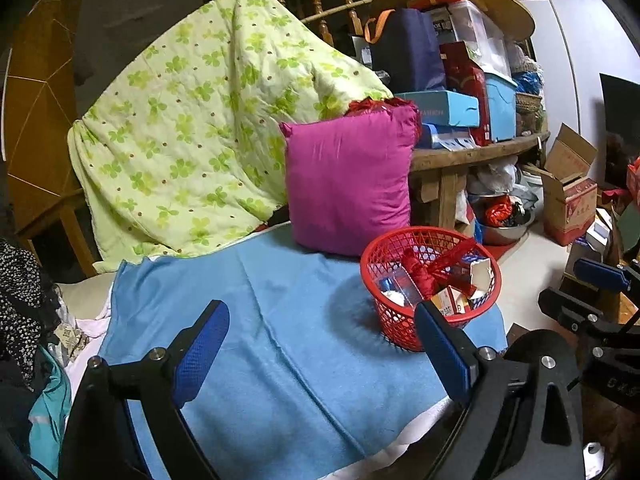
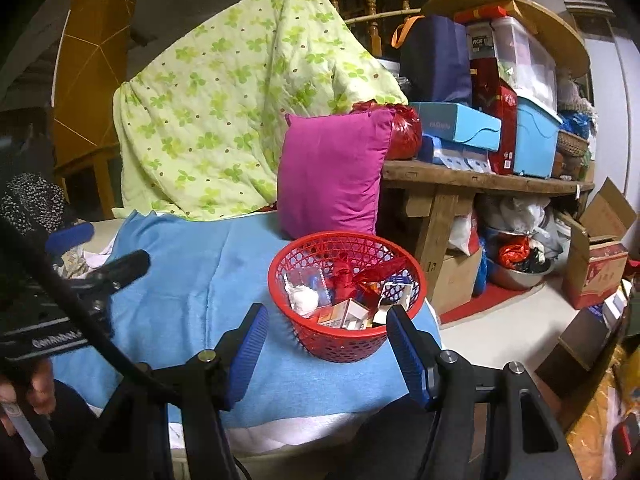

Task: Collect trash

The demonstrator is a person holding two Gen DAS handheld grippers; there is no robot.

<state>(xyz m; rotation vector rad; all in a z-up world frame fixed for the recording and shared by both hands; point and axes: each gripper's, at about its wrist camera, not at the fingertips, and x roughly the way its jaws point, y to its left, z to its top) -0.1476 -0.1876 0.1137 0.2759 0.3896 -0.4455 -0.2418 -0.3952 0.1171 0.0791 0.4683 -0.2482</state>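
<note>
Cluttered storage room, blue cloth [image 2: 192,280] spread over a bed-like surface, red mesh basket [image 2: 344,344] standing upright on it near the cloth's right edge, mouth up, round so no clear long axis. Trash inside the basket: white crumpled tissue [image 2: 302,298], small cartons [image 2: 348,314] lying tilted, a red ribbon-like strip [image 2: 376,272] running diagonally across the rim, up toward the right.

Right gripper [image 2: 324,350] sits just in front of the basket, jaws partway spread, nothing between the pads; the basket's near wall shows in the gap between them, apart from the pads. Left gripper [image 1: 322,354] has its jaws spread wide and empty; basket lies ahead and to its right, just beyond the right fingertip, which overlaps the basket's near rim in the left wrist view; contact cannot be told. Only bare cloth lies between its fingers.

Behind the basket, a magenta pillow [image 2: 332,176] stands upright, leaning on a green clover-print quilt [image 2: 224,112]. Right of the pillow, a wooden table [image 2: 480,180] stacked with boxes; cardboard box [image 2: 596,256] on the floor farther right.
</note>
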